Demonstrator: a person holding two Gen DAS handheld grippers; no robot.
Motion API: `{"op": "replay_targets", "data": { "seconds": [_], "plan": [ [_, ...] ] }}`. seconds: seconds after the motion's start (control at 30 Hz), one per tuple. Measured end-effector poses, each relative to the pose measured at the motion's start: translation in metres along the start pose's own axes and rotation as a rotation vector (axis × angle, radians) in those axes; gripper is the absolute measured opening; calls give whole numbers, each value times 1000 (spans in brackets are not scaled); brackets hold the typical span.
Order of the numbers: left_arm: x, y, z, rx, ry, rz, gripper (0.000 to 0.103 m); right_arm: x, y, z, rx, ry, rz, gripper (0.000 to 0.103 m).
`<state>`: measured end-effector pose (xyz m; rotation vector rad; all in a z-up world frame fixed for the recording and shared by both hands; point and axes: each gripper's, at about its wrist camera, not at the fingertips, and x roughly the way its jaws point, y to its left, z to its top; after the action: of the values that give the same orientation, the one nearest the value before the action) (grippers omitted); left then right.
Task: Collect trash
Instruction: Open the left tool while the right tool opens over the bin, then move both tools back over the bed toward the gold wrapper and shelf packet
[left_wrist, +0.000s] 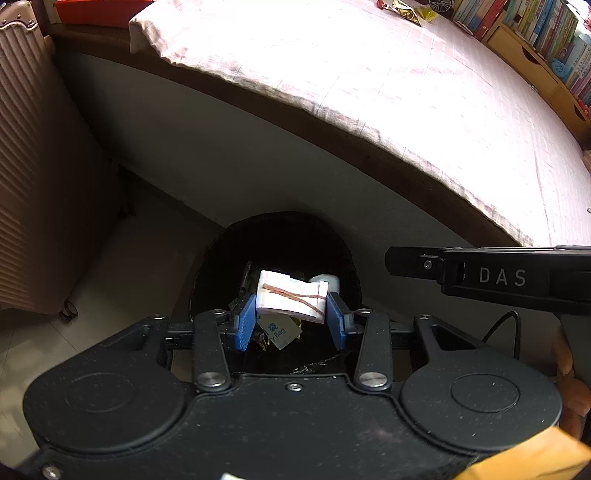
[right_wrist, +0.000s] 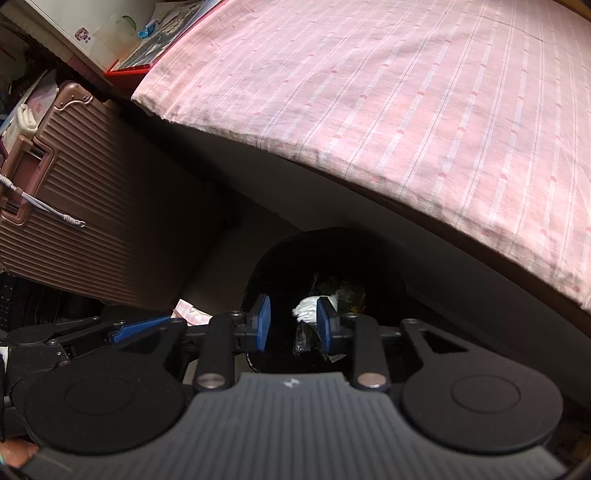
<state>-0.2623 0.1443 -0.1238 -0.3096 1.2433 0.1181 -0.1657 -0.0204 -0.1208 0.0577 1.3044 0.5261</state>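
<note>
Banded paper wad (left_wrist: 291, 297) between left tongs (left_wrist: 291, 318); right tongs (right_wrist: 292, 323) agape, empty

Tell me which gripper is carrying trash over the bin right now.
The left gripper: its blue pads clamp a rubber-banded paper bundle above the black bin. The right gripper is open, holding nothing.

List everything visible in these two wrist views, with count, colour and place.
Folded paper wad bound by a rubber band: one, white, between the left tool's pads above the bin.
Round lined trash bin: one, black, on the floor beside the bed, holding wrappers.
Crumpled tissue: one, white, inside the bin.
Striped bedsheet: one, pink, over the bed.
Ribbed hard-shell suitcase: one, rose-brown, left of the bin.
Row of books: many, mixed colours, beyond the bed.
Left tool: shut on the wad.
Right tool: open, empty, over the bin.
</note>
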Motion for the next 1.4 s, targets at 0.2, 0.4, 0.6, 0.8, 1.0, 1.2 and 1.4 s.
{"op": "replay_targets", "data": {
  "seconds": [0.2,0.4,0.6,0.8,1.0,1.2,1.4],
  "plan": [
    [0,-1,-1,3,-2,4,50,-1,-1,-1,7,-8,-1,53],
    [-1,-2,-2,-2,-15,11,67,-4,-2,-2,19,-18,-3,55],
    [-6,-5,0,-6,-33,11,80,-9,-5,-2,34,-34,-1,59],
    [-25,-12,16,23,-96,-4,80,-30,-8,9,22,-92,-12,61],
    [-58,-35,70,60,-230,-33,79,-75,-22,51,5,-234,-42,65],
    [-84,-75,141,122,-349,-54,74,-118,-48,112,-7,-383,-123,67],
    [-80,-119,229,146,-406,-58,72,-149,-94,180,22,-496,-228,67]
  ]
}}
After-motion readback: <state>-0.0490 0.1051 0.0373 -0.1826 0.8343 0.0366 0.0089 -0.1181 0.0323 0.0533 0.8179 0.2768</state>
